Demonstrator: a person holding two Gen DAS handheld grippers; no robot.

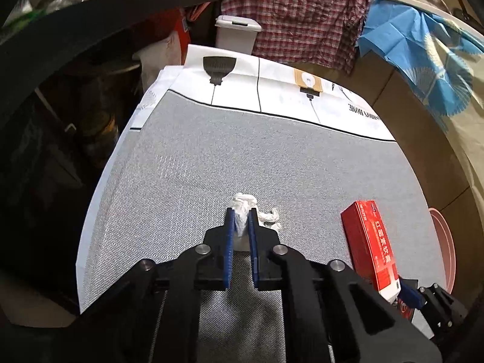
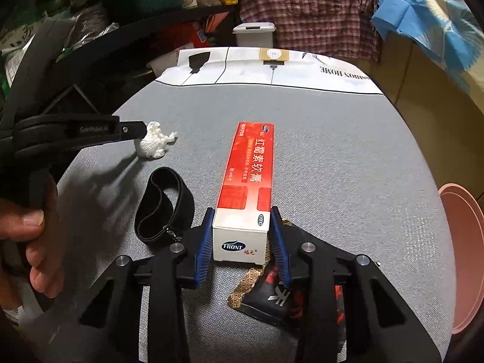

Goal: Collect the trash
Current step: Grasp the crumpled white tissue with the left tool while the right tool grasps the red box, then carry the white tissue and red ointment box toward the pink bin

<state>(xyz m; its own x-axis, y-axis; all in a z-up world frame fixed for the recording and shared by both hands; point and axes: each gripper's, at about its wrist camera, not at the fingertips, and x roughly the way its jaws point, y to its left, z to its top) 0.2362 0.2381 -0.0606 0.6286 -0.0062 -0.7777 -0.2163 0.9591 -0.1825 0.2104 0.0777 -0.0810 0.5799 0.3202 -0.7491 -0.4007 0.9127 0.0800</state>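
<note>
A crumpled white tissue (image 1: 243,201) lies on the grey tablecloth (image 1: 211,157), and my left gripper (image 1: 241,216) is shut on it, blue pads pressing both sides. The right wrist view shows that gripper (image 2: 142,130) from the side, touching the tissue (image 2: 152,145), with a person's hand (image 2: 33,227) on its handle. A long red and white box (image 2: 251,169) lies flat, its near end between the pads of my right gripper (image 2: 242,211), which is shut on it. The left wrist view has the box (image 1: 369,242) at the lower right.
A black strap loop (image 2: 165,208) lies left of the box. A dark packet with gold pattern (image 2: 266,296) sits under my right gripper. A pink basin (image 2: 462,242) stands off the table's right edge. A white lidded bin (image 1: 237,33) stands beyond the far edge.
</note>
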